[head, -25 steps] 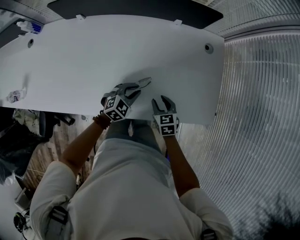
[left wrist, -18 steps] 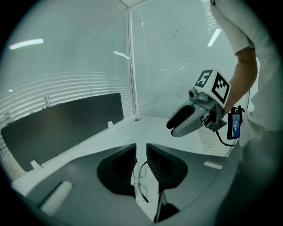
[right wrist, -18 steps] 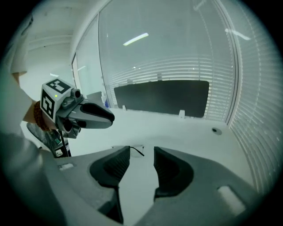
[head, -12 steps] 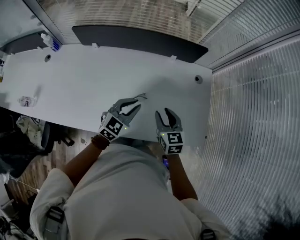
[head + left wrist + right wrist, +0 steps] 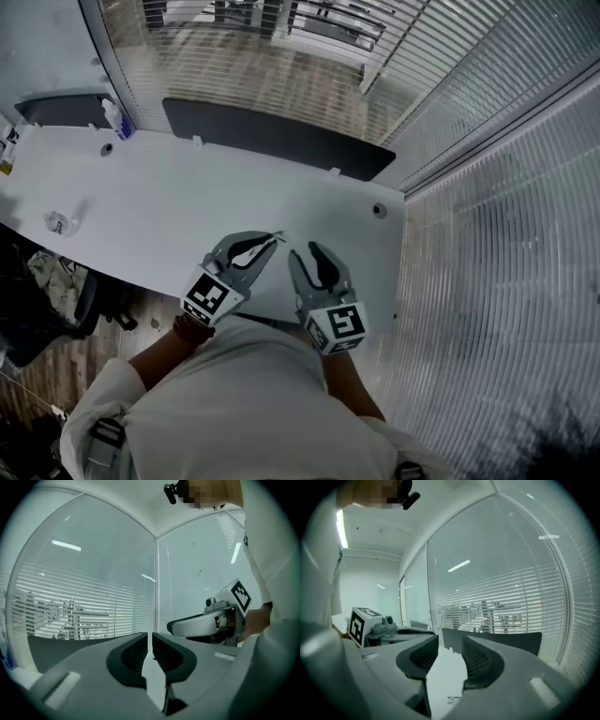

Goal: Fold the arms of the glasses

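Note:
The glasses [image 5: 276, 237] lie small and thin on the white table [image 5: 169, 206], just beyond the left gripper's tips. In the right gripper view the glasses [image 5: 452, 699] show far below on the tabletop, between the jaws. My left gripper [image 5: 265, 246] is held up over the table's near edge and points level, its jaws shut with nothing seen between them. My right gripper [image 5: 302, 259] is beside it at like height. It is open and its jaws are closing a little, with nothing between them. The left gripper [image 5: 389, 629] also shows at the left of the right gripper view.
A dark panel [image 5: 272, 141] runs along the table's far edge. A bottle [image 5: 114, 118] stands at the far left and a crumpled scrap [image 5: 58, 223] lies near the left. A cable hole [image 5: 379, 211] sits near the right end. Glass walls with blinds [image 5: 506, 244] close off the right.
Both grippers have risen well above the table. The head view has tilted up, and more of the room beyond the table shows. The glasses stay on the table.

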`<state>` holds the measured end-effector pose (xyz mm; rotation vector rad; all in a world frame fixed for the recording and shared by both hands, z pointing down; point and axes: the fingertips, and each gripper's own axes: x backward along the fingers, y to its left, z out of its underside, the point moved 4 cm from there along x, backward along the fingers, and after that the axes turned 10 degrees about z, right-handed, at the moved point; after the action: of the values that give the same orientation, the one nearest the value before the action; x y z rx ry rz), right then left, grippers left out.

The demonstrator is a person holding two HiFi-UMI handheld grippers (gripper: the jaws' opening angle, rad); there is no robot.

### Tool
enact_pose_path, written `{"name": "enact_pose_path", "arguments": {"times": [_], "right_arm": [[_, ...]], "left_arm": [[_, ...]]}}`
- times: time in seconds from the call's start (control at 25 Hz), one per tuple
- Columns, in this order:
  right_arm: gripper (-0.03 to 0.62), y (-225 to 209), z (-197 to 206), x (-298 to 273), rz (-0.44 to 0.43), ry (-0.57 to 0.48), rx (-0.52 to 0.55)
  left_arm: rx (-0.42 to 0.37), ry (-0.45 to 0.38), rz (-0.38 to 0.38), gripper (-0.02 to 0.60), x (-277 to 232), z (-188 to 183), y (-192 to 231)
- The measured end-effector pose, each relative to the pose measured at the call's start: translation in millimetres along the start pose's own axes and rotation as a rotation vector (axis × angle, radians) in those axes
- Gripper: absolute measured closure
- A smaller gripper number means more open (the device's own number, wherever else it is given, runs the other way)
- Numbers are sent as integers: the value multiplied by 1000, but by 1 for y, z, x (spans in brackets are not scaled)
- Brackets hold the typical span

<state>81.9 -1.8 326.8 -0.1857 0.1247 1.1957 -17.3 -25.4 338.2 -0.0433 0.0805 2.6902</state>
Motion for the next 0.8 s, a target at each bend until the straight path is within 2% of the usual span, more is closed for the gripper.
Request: {"name": "enact_pose_path", "arguments": {"times": [0.2,0.32,0.52,0.8], "right_arm": [[453,19,-26,0,-44,-61,-15],[480,22,-41,1,-54,-100,-8],[592,19,-52,5,-65,-126,-3],[594,15,-55,6,-79,-132,-64]], "left_arm": [[36,-47,-8,565,7,-20,-4],[25,-89,-13,577,9,-32,-4],[39,-96,-5,578,5,-40,-7],[64,-98,-1,578,-1,-43,-7]]}}
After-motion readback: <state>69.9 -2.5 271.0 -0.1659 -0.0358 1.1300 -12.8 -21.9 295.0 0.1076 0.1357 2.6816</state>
